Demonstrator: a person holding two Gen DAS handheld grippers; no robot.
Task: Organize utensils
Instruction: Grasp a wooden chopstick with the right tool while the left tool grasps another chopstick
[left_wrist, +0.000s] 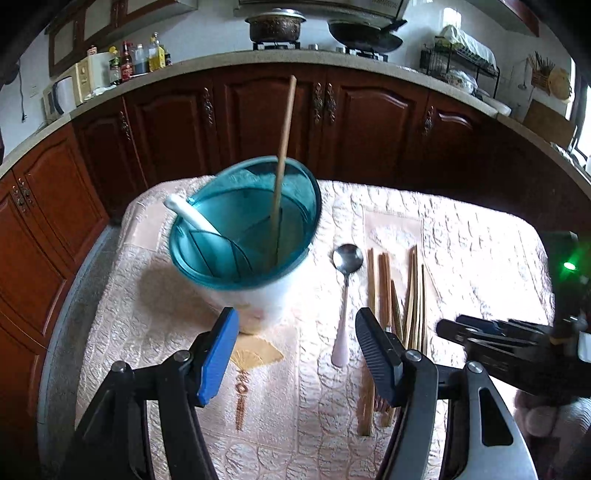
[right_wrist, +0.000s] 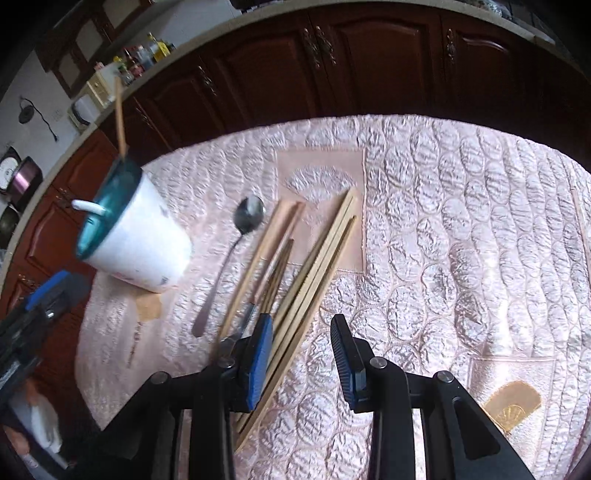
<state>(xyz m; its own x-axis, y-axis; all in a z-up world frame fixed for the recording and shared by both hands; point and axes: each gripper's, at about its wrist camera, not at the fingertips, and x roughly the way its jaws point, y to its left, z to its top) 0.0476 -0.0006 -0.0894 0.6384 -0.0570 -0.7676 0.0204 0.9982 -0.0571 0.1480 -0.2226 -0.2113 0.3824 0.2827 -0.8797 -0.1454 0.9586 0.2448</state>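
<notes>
Left wrist view: the left gripper (left_wrist: 297, 345) stands wide and empty above the pink quilted cloth (left_wrist: 461, 236), the metal spoon (left_wrist: 345, 291) between its fingers and the teal-rimmed white holder (left_wrist: 255, 295), with one chopstick (left_wrist: 282, 166) upright inside, far left. The right gripper (right_wrist: 303, 354) is narrower, gripping nothing, its left finger (right_wrist: 260, 360) over the near ends of the loose chopsticks (right_wrist: 314, 266) right of the spoon.

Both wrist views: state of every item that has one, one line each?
utensil holder: upright on the quilted cloth, open at the top.
single chopstick: standing in the holder, leaning.
white-handled utensil: in the holder, handle over the rim.
metal spoon: flat on the cloth, bowl pointing away.
loose chopsticks: lying on the cloth in a loose bunch.
left gripper: open, empty.
right gripper: open, empty, above the chopsticks' near ends.
</notes>
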